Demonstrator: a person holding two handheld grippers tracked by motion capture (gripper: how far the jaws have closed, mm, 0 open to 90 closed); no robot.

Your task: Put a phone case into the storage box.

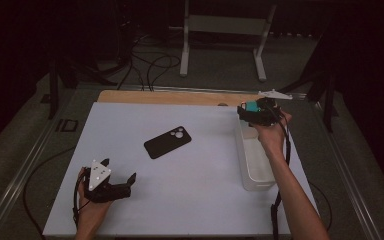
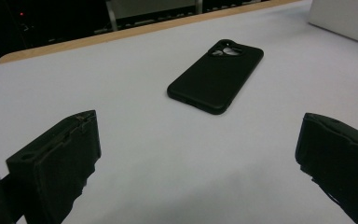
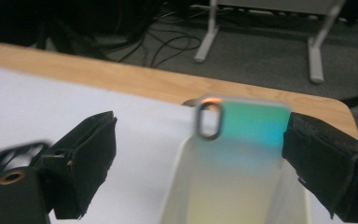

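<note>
A black phone case (image 1: 167,142) lies flat, camera cutout up, in the middle of the white table top (image 1: 190,200). My left gripper (image 1: 119,169) rests near the front left, jaws open and bare; in the left gripper view the black case (image 2: 216,77) lies well beyond the gripper (image 2: 199,119). My right gripper (image 1: 260,111) hovers over the far end of a white bin (image 1: 252,170). An iridescent teal phone case (image 3: 247,154) stands tilted in the bin between the jaws of that gripper (image 3: 199,126), which are open, the left jaw well clear of it.
A wooden strip (image 1: 170,97) runs along the table's far edge. Beyond it are cables (image 1: 150,65) and a white stand's legs (image 1: 220,45) on the floor. The bin's corner (image 2: 345,18) appears at the upper right of the left gripper view.
</note>
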